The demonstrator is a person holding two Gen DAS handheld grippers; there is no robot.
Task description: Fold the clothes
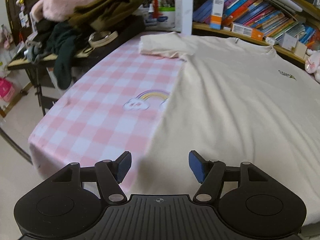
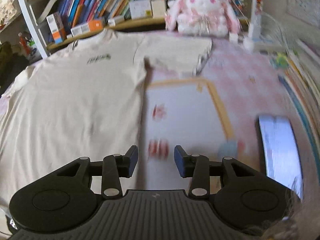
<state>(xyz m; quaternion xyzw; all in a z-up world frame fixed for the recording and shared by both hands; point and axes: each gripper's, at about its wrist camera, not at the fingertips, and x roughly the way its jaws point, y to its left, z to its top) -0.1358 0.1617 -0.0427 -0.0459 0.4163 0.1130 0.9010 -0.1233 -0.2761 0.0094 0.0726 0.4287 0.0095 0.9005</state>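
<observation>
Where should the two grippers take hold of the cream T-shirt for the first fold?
Probably at the hem corners nearest the grippers. The T-shirt lies flat, collar away; left gripper is open over its left side edge, right gripper open over its right. Come from the near side, pinching each edge.

1. Left tool (image 1: 160, 165): matte black body, with a round, disc-like housing on each side of a ribbed centre plate.
2. That ribbed plate carries a small white crosshair mark at its top middle.
3. Two black link arms run forward on each side, pinned with silver round-headed screws at the joints.
4. Its fingers (image 1: 124, 166) end in dark blue pads with fine ribbing.
5. Right tool (image 2: 156, 161): same black build, same twin discs, same grooved plate, here with a small pale logo, too small to read.
6. Silver pivot screws again, and blue pads (image 2: 133, 160) on the tips.
7. Bottom right corner of the right view: something wispy and blurred, possibly hair.
</observation>
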